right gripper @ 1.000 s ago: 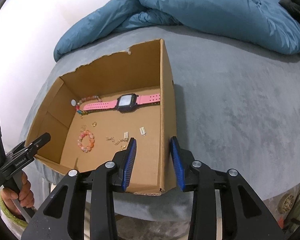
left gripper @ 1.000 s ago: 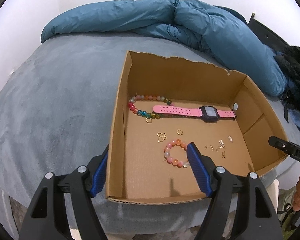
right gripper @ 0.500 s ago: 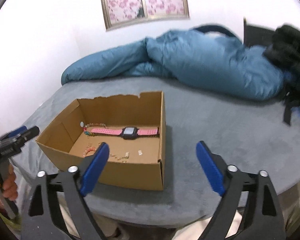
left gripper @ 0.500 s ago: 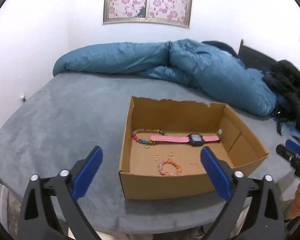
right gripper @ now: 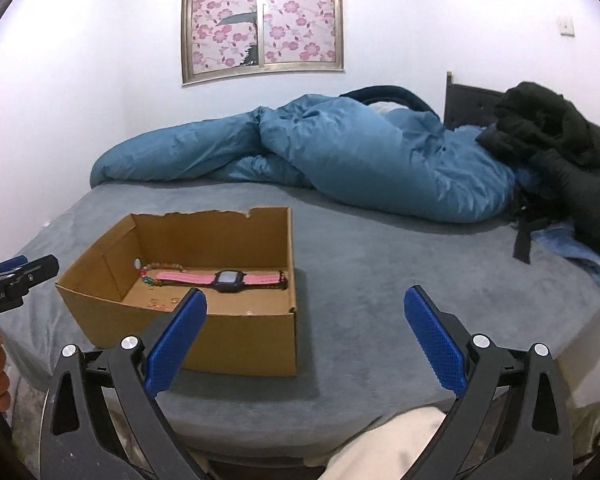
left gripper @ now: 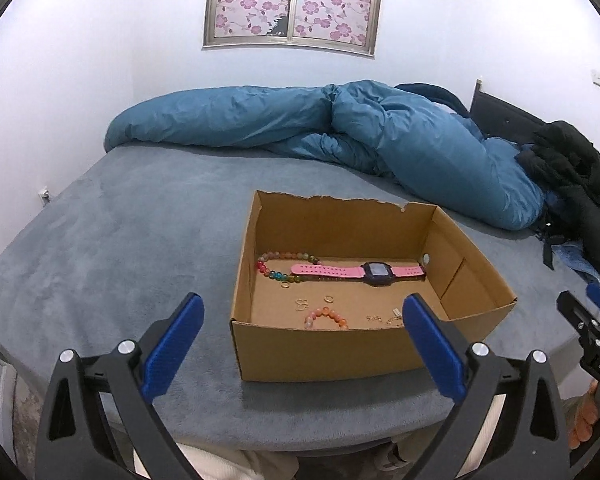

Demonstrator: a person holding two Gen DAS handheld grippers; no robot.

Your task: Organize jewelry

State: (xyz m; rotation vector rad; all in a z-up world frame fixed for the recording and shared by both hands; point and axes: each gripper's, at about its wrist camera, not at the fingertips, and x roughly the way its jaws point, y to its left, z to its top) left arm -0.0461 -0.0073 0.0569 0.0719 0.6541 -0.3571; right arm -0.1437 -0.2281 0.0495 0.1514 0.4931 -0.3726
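Observation:
An open cardboard box [left gripper: 312, 344] sits on the grey bed near its front edge. Inside lie a pink watch [left gripper: 374, 270], a multicoloured bead bracelet [left gripper: 276, 266], a pink-orange bead bracelet [left gripper: 326, 316], gold rings [left gripper: 329, 298] and small gold pieces [left gripper: 380, 318]. My left gripper [left gripper: 303, 300] hangs open in front of the box, holding nothing. In the right wrist view the box [right gripper: 240, 340] is at the left with the watch [right gripper: 230, 280] showing. My right gripper [right gripper: 306, 292] is beside the box's right corner, its jaws opening, with nothing between them.
A rumpled blue duvet [left gripper: 340, 132] lies across the back of the bed [left gripper: 120, 240]. Black clothing [left gripper: 572, 168] is piled at the right. A flowered window [left gripper: 292, 4] is on the far wall. A pale trouser leg [right gripper: 388, 440] shows below the bed edge.
Both grippers have drawn back and up from the box and tilted upward, so the wall and window now show. Both sets of jaws have spread wide.

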